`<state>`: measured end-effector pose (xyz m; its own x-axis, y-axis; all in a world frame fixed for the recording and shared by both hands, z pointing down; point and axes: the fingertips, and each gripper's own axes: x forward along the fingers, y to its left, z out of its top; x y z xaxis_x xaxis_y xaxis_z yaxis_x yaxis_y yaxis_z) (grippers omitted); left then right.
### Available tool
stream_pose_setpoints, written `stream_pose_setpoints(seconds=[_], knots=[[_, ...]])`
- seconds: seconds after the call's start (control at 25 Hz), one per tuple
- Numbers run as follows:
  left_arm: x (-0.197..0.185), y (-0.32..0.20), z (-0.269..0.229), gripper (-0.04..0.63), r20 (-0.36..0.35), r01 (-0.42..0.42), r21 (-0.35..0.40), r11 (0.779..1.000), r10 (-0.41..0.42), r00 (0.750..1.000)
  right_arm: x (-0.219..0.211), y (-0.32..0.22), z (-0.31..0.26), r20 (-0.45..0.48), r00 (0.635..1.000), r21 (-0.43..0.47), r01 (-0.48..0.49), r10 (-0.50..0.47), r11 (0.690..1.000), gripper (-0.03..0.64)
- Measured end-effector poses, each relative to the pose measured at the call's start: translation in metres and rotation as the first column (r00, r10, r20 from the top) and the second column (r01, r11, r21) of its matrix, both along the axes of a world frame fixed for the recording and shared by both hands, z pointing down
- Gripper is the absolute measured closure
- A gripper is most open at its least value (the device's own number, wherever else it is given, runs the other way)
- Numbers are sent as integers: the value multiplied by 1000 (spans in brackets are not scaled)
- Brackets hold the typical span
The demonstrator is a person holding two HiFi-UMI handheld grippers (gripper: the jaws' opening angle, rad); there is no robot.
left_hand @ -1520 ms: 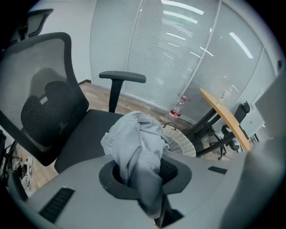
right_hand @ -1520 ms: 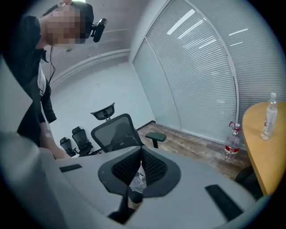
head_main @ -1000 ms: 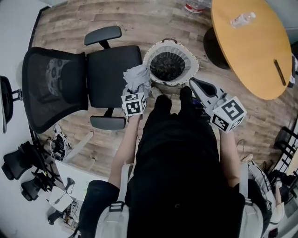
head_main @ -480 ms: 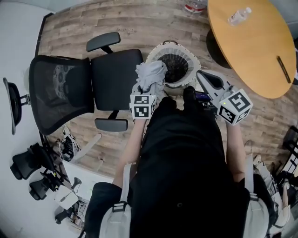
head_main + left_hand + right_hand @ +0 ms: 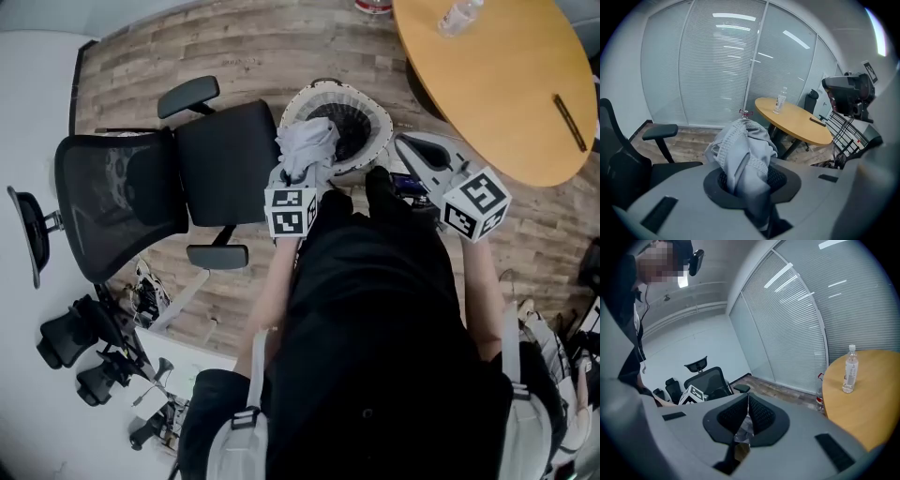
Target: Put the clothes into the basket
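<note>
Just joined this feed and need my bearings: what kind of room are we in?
Most likely an office meeting room: tall glass walls with blinds, a round wooden table, and a black mesh office chair on a wood-look floor.

This is an office, most likely a small meeting room. In the head view a black mesh-backed swivel chair [image 5: 187, 169] with armrests stands at ten o'clock. At one o'clock is an oval wooden meeting table [image 5: 497, 84] with a water bottle [image 5: 461, 13] on it. More black office chairs [image 5: 70, 337] are parked at eight o'clock, near a plain white wall [image 5: 708, 338]. The floor [image 5: 234, 47] is grey wood-look plank. The gripper views show full-height glass partitions [image 5: 717, 65] fitted with slatted blinds, and long strip lights [image 5: 733, 17] show in the glass.
</note>
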<state>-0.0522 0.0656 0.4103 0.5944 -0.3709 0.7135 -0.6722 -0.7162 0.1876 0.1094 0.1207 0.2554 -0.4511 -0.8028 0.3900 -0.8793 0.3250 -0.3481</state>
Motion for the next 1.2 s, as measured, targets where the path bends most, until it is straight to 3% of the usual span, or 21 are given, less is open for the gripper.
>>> stream_pose_setpoints(seconds=[0.32,0.64,0.92,1.2], knots=[[54,6,17,506,17,-25,-52,998,26,1000,43,4,19,48,999,-56,20,-17,998,600],[98,16,58,506,22,-59,-85,995,62,998,62,13,39,97,990,-96,107,-98,990,600],[119,19,105,506,54,-54,-123,991,61,997,64,13,55,86,972,-127,230,-220,965,600],[138,18,159,506,92,-46,-150,988,61,994,70,16,82,134,949,-175,306,-285,936,600]])
